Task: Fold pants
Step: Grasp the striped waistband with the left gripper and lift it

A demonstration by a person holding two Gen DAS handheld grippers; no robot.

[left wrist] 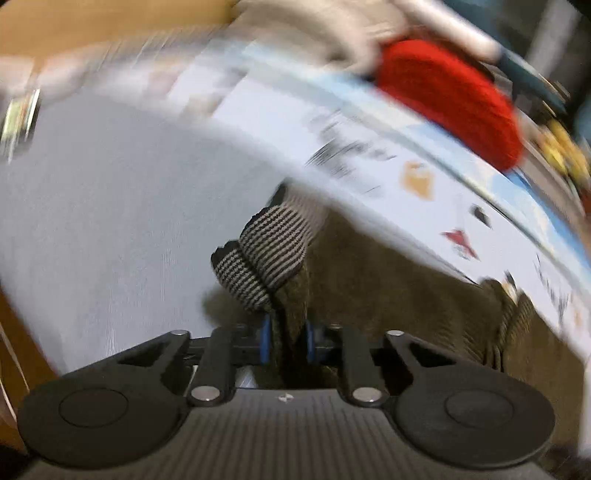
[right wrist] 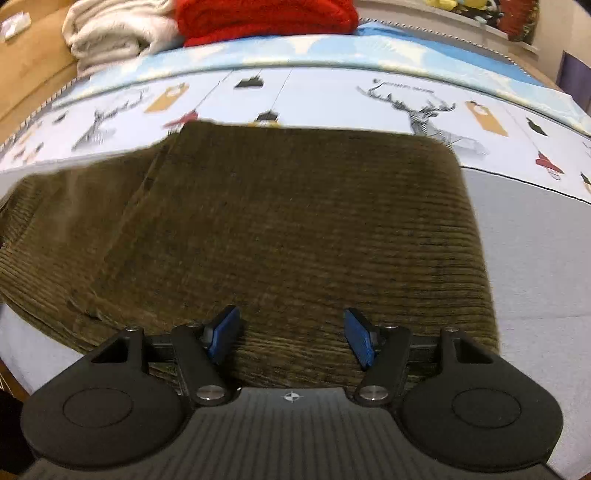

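Observation:
Olive-brown corduroy pants (right wrist: 280,221) lie spread on a pale bed sheet (right wrist: 535,240), folded with one layer over another. In the left wrist view my left gripper (left wrist: 287,339) is shut on a bunched fold of the pants (left wrist: 388,280). A black-and-grey striped ribbed cuff (left wrist: 266,254) sticks up just beyond its blue pads (left wrist: 265,339). That view is blurred. In the right wrist view my right gripper (right wrist: 291,336) stands open over the near edge of the pants. Its blue pads (right wrist: 225,330) are set wide apart and the fabric lies flat beneath them, not pinched.
A printed cover with deer and small figures (right wrist: 424,110) runs across the bed behind the pants. A red knitted item (right wrist: 266,18) and a white folded blanket (right wrist: 110,33) lie at the far edge. Brown wood (right wrist: 26,66) shows at the left.

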